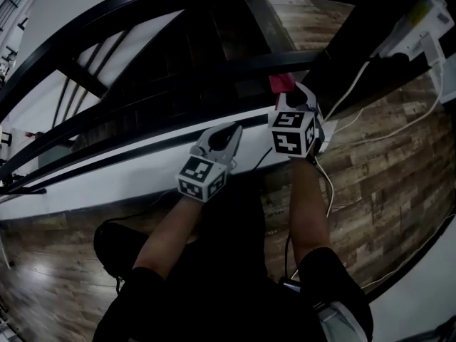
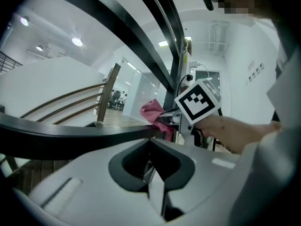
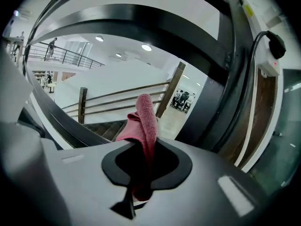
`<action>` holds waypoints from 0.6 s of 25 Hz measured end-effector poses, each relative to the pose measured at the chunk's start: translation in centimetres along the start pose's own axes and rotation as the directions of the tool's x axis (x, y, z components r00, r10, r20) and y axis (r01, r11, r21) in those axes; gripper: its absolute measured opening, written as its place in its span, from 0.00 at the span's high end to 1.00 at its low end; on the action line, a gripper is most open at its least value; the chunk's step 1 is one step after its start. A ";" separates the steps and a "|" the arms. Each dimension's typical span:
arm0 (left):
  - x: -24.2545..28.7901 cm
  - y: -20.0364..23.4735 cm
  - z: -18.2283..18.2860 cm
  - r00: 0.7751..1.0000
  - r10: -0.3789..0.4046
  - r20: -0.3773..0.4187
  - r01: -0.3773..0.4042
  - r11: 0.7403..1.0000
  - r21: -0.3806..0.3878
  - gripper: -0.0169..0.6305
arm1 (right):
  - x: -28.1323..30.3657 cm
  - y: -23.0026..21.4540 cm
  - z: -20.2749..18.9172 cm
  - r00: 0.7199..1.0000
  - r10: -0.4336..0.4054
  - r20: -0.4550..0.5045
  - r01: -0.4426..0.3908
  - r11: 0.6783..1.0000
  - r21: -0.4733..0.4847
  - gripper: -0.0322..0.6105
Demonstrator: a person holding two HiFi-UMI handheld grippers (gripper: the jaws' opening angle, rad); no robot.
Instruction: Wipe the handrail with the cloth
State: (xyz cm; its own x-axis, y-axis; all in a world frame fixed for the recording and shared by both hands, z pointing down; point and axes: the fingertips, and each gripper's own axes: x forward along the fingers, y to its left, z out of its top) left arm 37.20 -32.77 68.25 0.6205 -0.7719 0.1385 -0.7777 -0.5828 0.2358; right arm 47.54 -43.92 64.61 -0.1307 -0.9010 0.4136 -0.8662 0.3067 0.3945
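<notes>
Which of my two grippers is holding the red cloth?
The right gripper: its jaws pinch the red cloth. The left gripper is shut on nothing.

Over the wooden floor (image 1: 385, 184), the right gripper (image 1: 294, 97) holds a pink cloth (image 1: 281, 84) up at the dark handrail (image 1: 214, 73), seemingly touching it, while the left gripper (image 1: 229, 134) hovers just beside, lower and leftward.

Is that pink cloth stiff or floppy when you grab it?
Probably floppy: the cloth folds and crumples where the right gripper pinches it. Likely light, since one small pinch holds it all up. Its fuzzy weave probably isn't slippery.
</notes>
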 end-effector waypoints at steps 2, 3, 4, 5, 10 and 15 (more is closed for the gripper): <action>-0.2 0.2 -0.4 1.000 0.007 -0.005 -0.007 1.000 -0.004 0.97 | 0.1 0.1 0.1 1.000 0.025 0.002 -0.026 0.999 0.025 0.89; -0.3 0.3 -0.6 1.000 0.010 -0.008 -0.010 1.000 -0.005 0.97 | 0.1 0.3 0.0 0.999 0.040 0.002 -0.040 0.999 0.035 0.89; -0.4 0.4 -0.9 1.000 0.012 -0.010 -0.012 1.000 -0.006 0.97 | 0.0 0.5 -0.1 0.999 0.055 0.000 -0.055 0.998 0.042 0.89; -0.5 0.5 -1.0 1.000 0.014 -0.012 -0.014 1.000 -0.005 0.97 | 0.0 0.8 -0.2 0.998 0.068 -0.001 -0.068 0.997 0.045 0.89; -1.1 0.9 -0.9 1.000 0.024 -0.005 -0.024 1.000 0.001 0.97 | -0.6 3.0 0.0 0.989 0.148 0.005 -0.148 0.987 0.059 0.89; -2.2 1.9 -0.3 0.999 0.051 0.019 -0.051 0.999 -0.008 0.97 | -1.2 5.5 0.5 0.981 0.195 0.008 -0.195 0.980 0.036 0.89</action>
State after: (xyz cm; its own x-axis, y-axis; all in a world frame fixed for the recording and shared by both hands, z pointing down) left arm 34.39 -32.06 68.70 0.5776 -0.8055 0.1325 -0.8076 -0.5403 0.2365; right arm 42.65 -41.30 65.90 -0.3007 -0.8263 0.4762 -0.8409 0.4653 0.2763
